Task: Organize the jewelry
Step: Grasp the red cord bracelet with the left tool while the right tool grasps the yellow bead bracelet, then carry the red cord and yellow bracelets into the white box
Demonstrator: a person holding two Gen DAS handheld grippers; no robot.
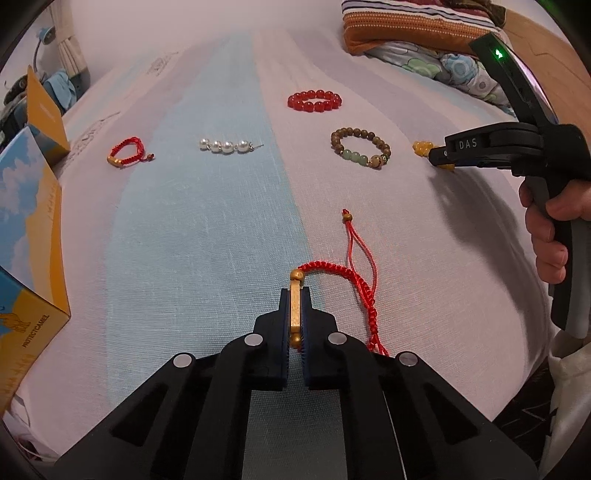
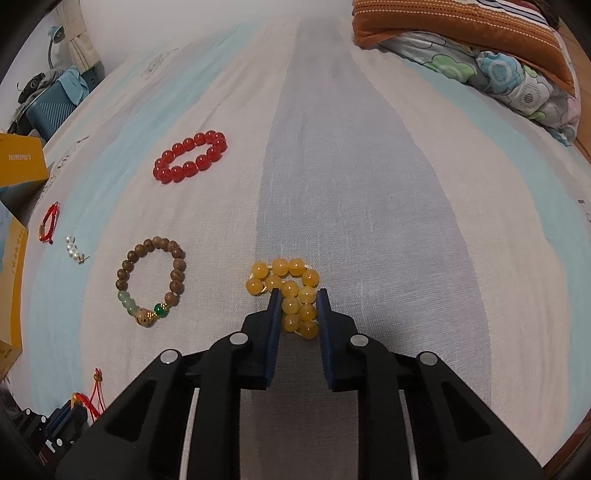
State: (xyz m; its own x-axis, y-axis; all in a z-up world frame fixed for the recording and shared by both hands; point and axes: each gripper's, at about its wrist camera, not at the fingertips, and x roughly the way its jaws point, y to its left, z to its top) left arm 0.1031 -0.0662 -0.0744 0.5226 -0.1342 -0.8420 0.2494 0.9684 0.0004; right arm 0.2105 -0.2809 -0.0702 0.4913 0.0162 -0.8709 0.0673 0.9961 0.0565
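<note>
My left gripper is shut on the gold bar of a red braided cord bracelet, whose cord trails right on the striped bedsheet. My right gripper is shut on a yellow bead bracelet, bunched between the pads and resting on the sheet. The right gripper also shows in the left wrist view. Laid out on the sheet are a red bead bracelet, a brown wooden bead bracelet with green beads, a pearl piece and a small red cord bracelet.
Yellow and blue cardboard boxes stand along the left edge of the bed. An orange striped pillow and a floral quilt lie at the far right. A blue suitcase stands beyond the bed's far left.
</note>
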